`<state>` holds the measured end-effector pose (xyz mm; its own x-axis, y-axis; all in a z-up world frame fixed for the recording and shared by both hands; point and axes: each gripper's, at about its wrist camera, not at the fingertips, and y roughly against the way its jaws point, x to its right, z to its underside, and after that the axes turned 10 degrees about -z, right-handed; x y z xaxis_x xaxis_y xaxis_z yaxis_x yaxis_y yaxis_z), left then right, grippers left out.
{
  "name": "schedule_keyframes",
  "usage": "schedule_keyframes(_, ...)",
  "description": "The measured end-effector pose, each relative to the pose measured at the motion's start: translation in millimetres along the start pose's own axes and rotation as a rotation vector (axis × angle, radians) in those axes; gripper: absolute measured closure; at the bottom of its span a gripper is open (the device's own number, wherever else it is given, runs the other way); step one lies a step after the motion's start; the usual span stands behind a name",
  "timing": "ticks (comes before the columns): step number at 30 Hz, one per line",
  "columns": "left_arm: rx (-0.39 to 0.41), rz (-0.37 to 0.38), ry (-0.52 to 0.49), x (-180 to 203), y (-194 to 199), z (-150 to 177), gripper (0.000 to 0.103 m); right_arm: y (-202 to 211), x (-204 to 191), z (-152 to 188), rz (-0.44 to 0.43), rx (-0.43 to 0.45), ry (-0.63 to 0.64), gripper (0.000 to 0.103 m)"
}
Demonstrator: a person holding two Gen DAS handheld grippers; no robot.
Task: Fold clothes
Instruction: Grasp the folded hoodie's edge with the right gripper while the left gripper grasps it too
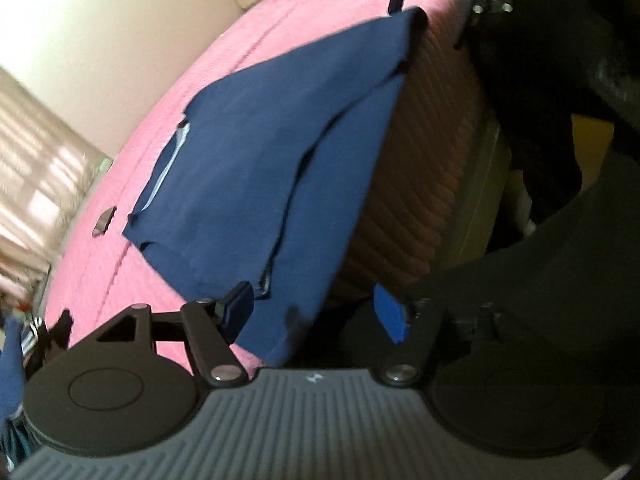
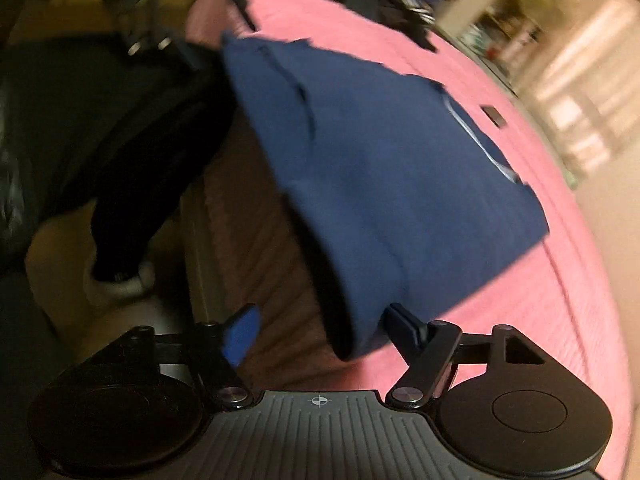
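My left gripper point(image 1: 316, 308) hangs over the near edge of the bed point(image 1: 280, 28), its jaws apart, with the lower hem of the navy shirt point(image 1: 256, 160) lying between them; the pads are not pressing on the cloth. My right gripper point(image 2: 324, 330) is spread wide too, and the shirt's other bottom corner droops between its fingers without being pinched. The shirt lies partly folded on the pink bedspread point(image 2: 540, 320), its collar toward the far side, its near part hanging over the bed's edge. A small dark object point(image 2: 494, 114) rests on the bedspread beyond the collar.
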<state>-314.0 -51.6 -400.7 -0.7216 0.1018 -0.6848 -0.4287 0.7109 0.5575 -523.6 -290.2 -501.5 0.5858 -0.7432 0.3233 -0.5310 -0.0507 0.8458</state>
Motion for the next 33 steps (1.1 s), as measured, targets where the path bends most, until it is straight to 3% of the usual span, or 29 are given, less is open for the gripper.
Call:
schedule_keyframes(2, 0.012, -0.025, -0.042, 6.2, -3.4, -1.0, 0.039, -3.4, -2.9, 1.3, 0.015, -0.008, 0.024, 0.045)
schedule_keyframes(6, 0.032, -0.091, -0.137, 14.4, -4.9, -3.1, 0.036, -3.6, 0.2, 3.8, 0.034, -0.014, 0.033, 0.056)
schedule_keyframes(8, 0.035, -0.117, -0.170, 15.0, -8.0, -3.6, 0.036, -2.2, 2.4, 3.7, 0.046, -0.015, 0.029, 0.068)
schedule_keyframes(10, 0.037, -0.141, -0.202, 15.4, -11.9, -3.6, 0.036, 2.3, 1.8, 4.9, 0.054, -0.016, 0.026, 0.074)
schedule_keyframes(15, 0.043, -0.174, -0.294, 21.7, -19.1, -4.1, 0.036, 5.9, 5.2, -0.5, 0.055, -0.014, 0.024, 0.078)
schedule_keyframes(17, 0.045, -0.191, -0.346, 25.1, -21.6, -4.5, 0.036, 9.3, 8.3, -3.1, 0.060, 0.002, 0.010, 0.089)
schedule_keyframes(19, 0.028, -0.188, -0.372, 23.4, -24.0, -6.9, 0.047, 15.9, 10.5, -6.1, 0.067, 0.022, -0.001, 0.092)
schedule_keyframes(21, -0.003, -0.152, -0.339, 15.2, -26.6, -11.2, 0.065, 23.6, 12.3, -8.8, 0.077, 0.044, -0.010, 0.093)
schedule_keyframes(24, -0.026, -0.131, -0.293, 5.1, -31.2, -15.8, 0.081, 29.2, 12.8, -11.4, 0.085, 0.062, -0.013, 0.093)
schedule_keyframes(29, -0.041, -0.114, -0.298, -0.3, -40.6, -16.0, 0.081, 26.2, 4.3, -8.1, 0.100, 0.070, 0.017, 0.092)
schedule_keyframes(31, -0.050, -0.097, -0.292, -2.5, -43.0, -17.0, 0.091, 25.9, 0.8, -5.0, 0.102, 0.073, 0.032, 0.092)
schedule_keyframes(33, -0.053, -0.076, -0.240, -10.9, -42.3, -18.3, 0.092, 24.7, -2.1, -1.0, 0.104, 0.074, 0.046, 0.089)
